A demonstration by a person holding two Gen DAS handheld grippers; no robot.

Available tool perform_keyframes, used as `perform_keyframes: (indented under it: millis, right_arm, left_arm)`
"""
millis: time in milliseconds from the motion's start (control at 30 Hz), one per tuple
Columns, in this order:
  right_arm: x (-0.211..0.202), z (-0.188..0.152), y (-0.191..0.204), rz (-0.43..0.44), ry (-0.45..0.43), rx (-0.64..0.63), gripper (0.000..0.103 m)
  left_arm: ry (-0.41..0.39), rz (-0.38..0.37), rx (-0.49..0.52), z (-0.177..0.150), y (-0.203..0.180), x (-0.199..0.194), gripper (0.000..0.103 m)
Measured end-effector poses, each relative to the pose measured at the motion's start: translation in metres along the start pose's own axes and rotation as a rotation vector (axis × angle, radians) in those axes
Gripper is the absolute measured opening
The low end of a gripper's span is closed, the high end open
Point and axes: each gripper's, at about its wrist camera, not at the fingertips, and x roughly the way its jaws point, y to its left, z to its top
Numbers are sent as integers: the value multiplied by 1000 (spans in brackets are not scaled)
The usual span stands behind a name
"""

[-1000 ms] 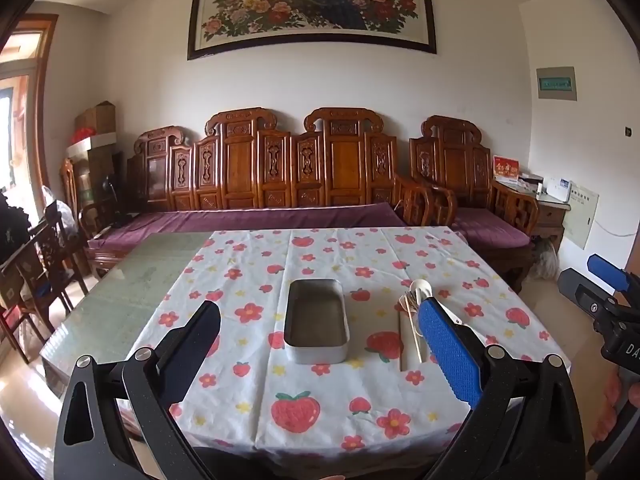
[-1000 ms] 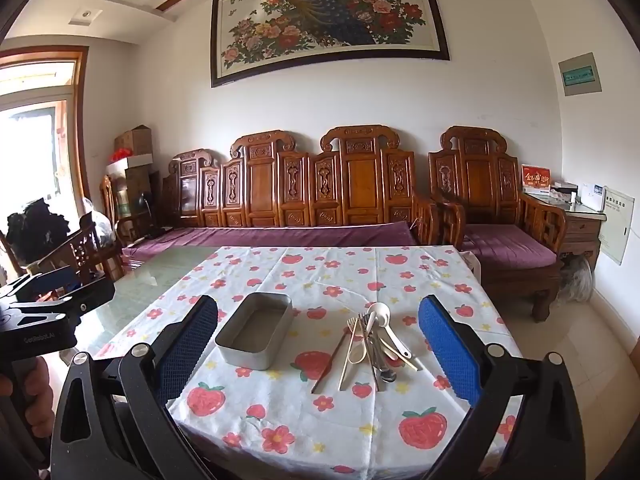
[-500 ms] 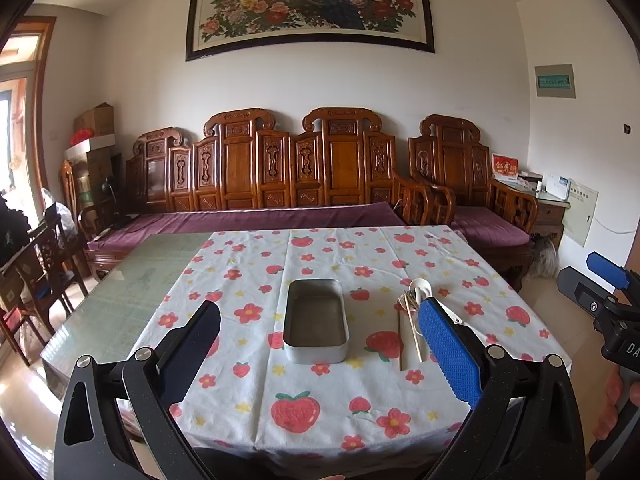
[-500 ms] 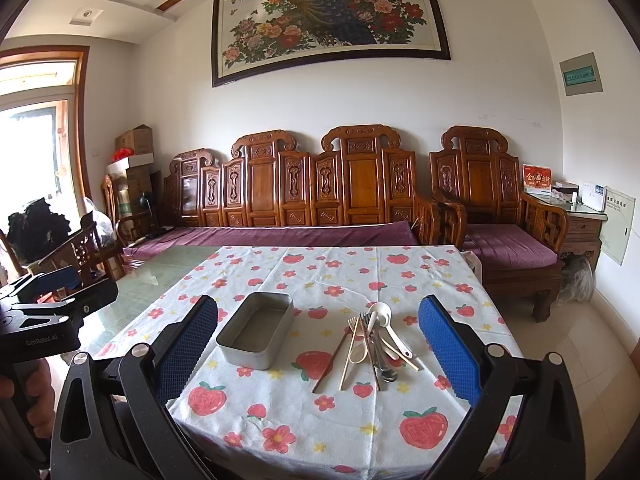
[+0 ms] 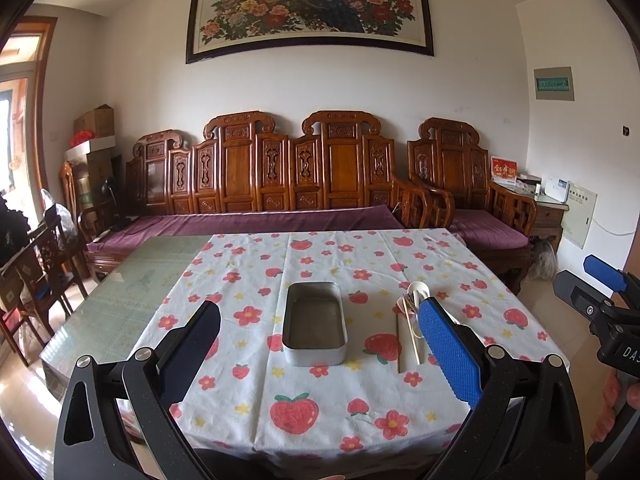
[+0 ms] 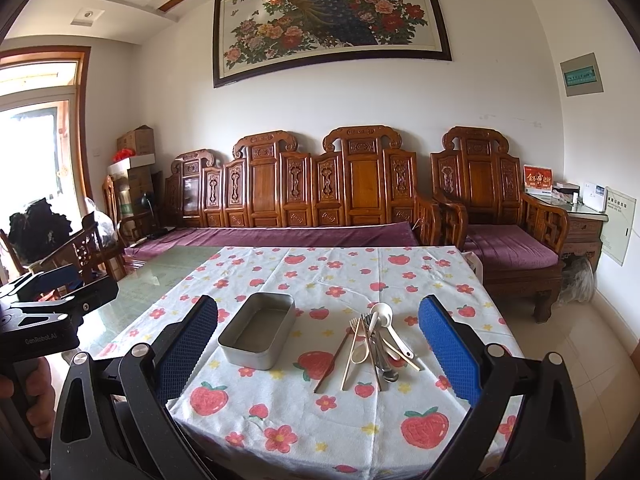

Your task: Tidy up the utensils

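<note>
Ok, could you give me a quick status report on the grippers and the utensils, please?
Left gripper open, empty. Right gripper open, empty. Utensils piled on tablecloth beside empty metal tin. Nothing blocking.

A white tablecloth printed with red strawberries and flowers covered the table. The rectangular metal tin was grey; the textured finger pads were blue.

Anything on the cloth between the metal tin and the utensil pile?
No: between the metal tin and the utensil pile only bare strawberry tablecloth shows, clearest in the right wrist view.
</note>
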Motion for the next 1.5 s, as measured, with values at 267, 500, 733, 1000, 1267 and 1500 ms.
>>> perform_keyframes:
  millis: [267,500,733,1000,1267,1500]
  right_arm:
    - [-6,1,3,5,-1,0,101]
    - [-6,0,4,6,-2,0,101]
    - [-6,1,5,6,-2,0,101]
    - [-7,1,6,8,-3,1,101]
    - [-7,0,10,11,-2,1,101]
    - [1,-7,11,19,13,8,101]
  left_arm:
    - [-4,-2,0,4,-1,-3,96]
    - [-5,-4,1,7,-2,-5,96]
    - [-6,-4,3,8,-4,-5,96]
    - [-6,-5,2,7,-4,-5,96]
    - [-3,-6,5,7,-5,-5,96]
    - [41,-13,14,-4,-5,14,96]
